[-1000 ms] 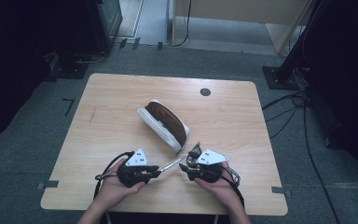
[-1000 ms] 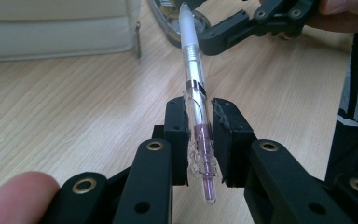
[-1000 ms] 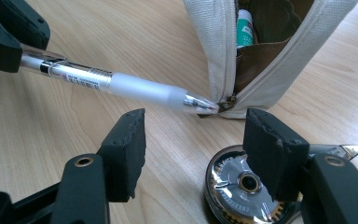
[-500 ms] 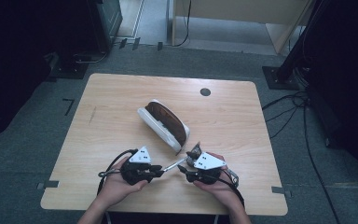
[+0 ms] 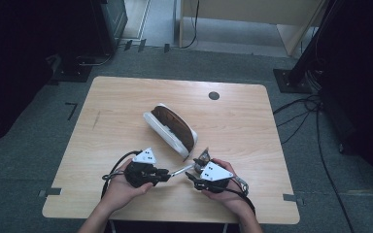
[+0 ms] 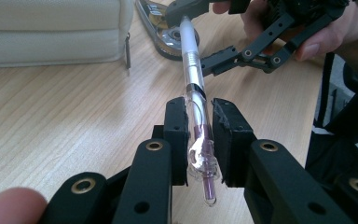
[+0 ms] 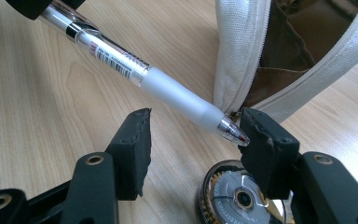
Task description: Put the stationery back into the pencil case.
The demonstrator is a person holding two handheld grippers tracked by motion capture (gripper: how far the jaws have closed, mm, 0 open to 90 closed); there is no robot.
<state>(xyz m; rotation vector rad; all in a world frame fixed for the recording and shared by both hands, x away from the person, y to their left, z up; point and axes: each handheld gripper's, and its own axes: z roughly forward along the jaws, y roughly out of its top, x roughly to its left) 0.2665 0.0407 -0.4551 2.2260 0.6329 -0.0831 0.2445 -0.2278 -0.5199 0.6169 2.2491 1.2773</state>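
At the lower left of the high view, the left gripper (image 5: pixel 164 172) is held low over the wooden table (image 5: pixel 252 131), and a clear pen (image 6: pixel 195 95) is clamped by its clip end between the jaws, which are pressed in on the barrel. In the left gripper view the pen is seen running from bottom centre up towards the top of the frame.

At the centre of the high view an open white pencil case (image 5: pixel 171 128) with a brown lining is laid on the table; nothing of the pen is inside it yet.

To the lower right of centre, the right gripper (image 5: pixel 190 175) is set around the pen's tip. Its jaws have just been closing, yet in the right gripper view a gap is seen on the left side of the white grip sleeve, while the tip is touching or nearly touching the right pad (image 7: pixel 265 149). A round tape dispenser (image 7: pixel 240 196) is seen at the bottom of that frame.

The pick-up is judged done; a handover seems half made, and stowing in the case is left.
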